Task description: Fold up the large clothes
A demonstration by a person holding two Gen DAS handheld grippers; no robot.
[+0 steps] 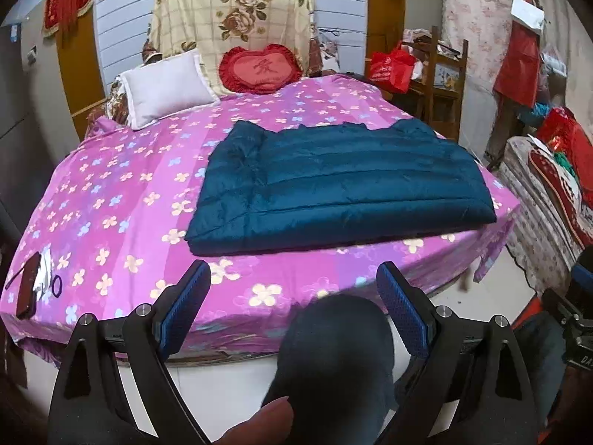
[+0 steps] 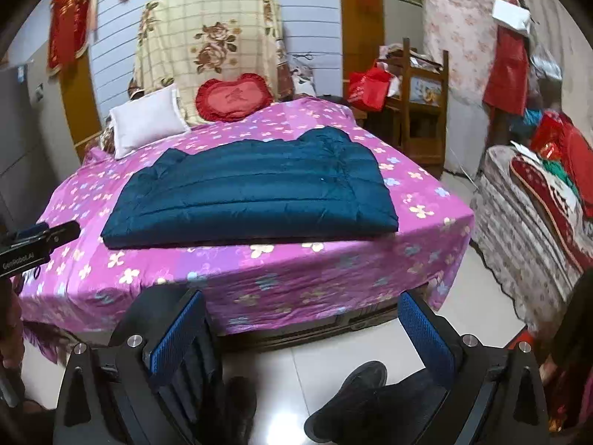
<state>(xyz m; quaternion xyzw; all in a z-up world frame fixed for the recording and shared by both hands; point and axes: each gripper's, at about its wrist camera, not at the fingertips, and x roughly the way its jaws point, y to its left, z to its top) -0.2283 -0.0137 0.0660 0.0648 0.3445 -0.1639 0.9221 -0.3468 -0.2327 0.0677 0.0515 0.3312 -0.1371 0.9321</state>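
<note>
A dark teal padded garment (image 1: 333, 189) lies folded into a flat rectangle on the pink flowered bed (image 1: 111, 200), near its front right corner. It also shows in the right wrist view (image 2: 252, 200) on the bed (image 2: 296, 270). My left gripper (image 1: 292, 278) is open and empty, held back from the bed's front edge, short of the garment. My right gripper (image 2: 302, 309) is open and empty, lower and farther back, over the floor in front of the bed. Part of the left gripper's body (image 2: 33, 241) shows at the left edge of the right wrist view.
A white pillow (image 1: 166, 87) and a red heart cushion (image 1: 259, 68) lie at the bed's head. A dark phone with a hair tie (image 1: 29, 285) sits at the bed's front left. A wooden chair (image 2: 418, 100) and a covered pile (image 2: 530, 218) stand right. My legs and shoes (image 2: 344, 404) are below.
</note>
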